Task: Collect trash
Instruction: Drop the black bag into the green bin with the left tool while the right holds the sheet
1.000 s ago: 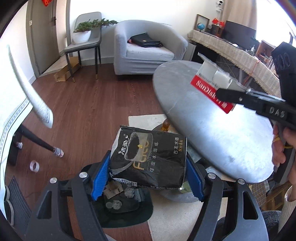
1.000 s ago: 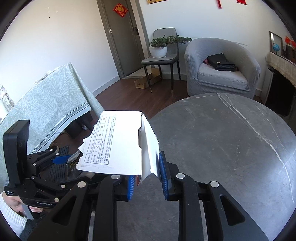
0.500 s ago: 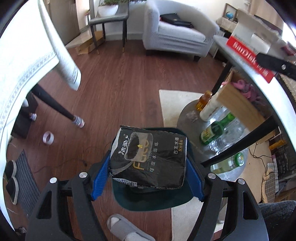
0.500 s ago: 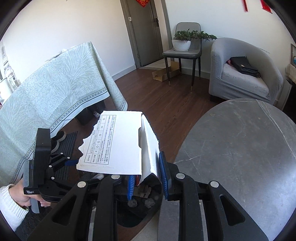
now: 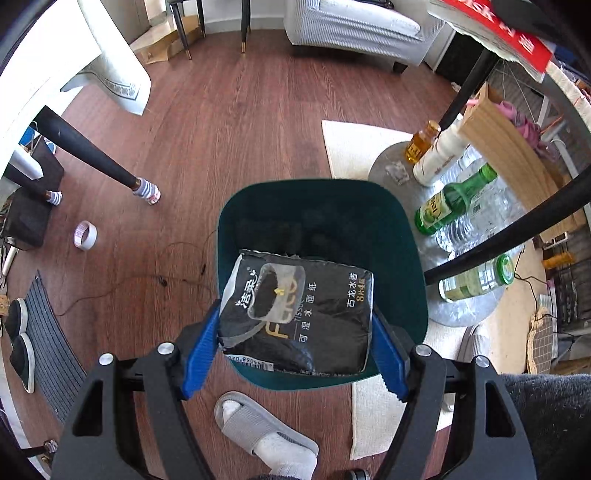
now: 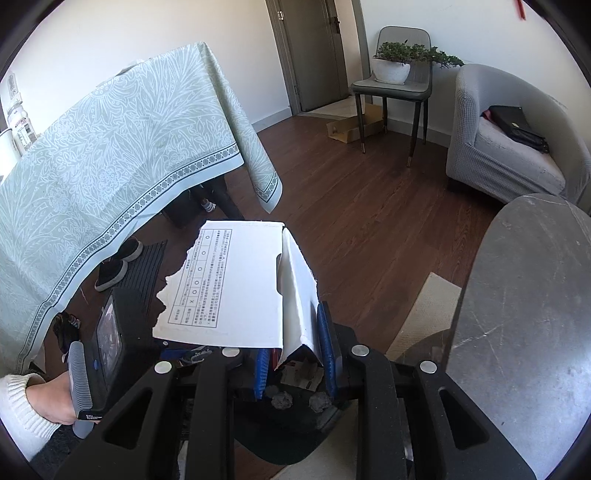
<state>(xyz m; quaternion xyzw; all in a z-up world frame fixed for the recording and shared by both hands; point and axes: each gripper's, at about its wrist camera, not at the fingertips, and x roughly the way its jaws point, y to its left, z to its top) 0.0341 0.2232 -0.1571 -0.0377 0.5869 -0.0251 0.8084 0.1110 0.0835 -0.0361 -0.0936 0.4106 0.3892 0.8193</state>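
My left gripper point(image 5: 295, 343) is shut on a black tissue pack point(image 5: 299, 310), its blue pads pressing both sides. It hangs tilted down right over a dark green bin point(image 5: 402, 236) on the floor. My right gripper point(image 6: 295, 358) is shut on a torn white cardboard box point(image 6: 229, 284) with a printed table on it. The box's red underside point(image 5: 506, 33) shows at the top right of the left wrist view. Below the right gripper lies the bin point(image 6: 288, 443), holding grey crumpled bits point(image 6: 282, 400).
Bottles point(image 5: 450, 203) stand on a low grey disc under the round grey table point(image 6: 517, 314), next to its black leg point(image 5: 517, 240). A slippered foot point(image 5: 258, 432), a tape roll point(image 5: 85, 235), a rug point(image 5: 354, 147) and a cloth-covered table point(image 6: 110, 147) surround the bin.
The left gripper sank and tipped downward with the tissue pack until it hung over the bin. The right gripper carried the box leftward off the round table towards the bin.
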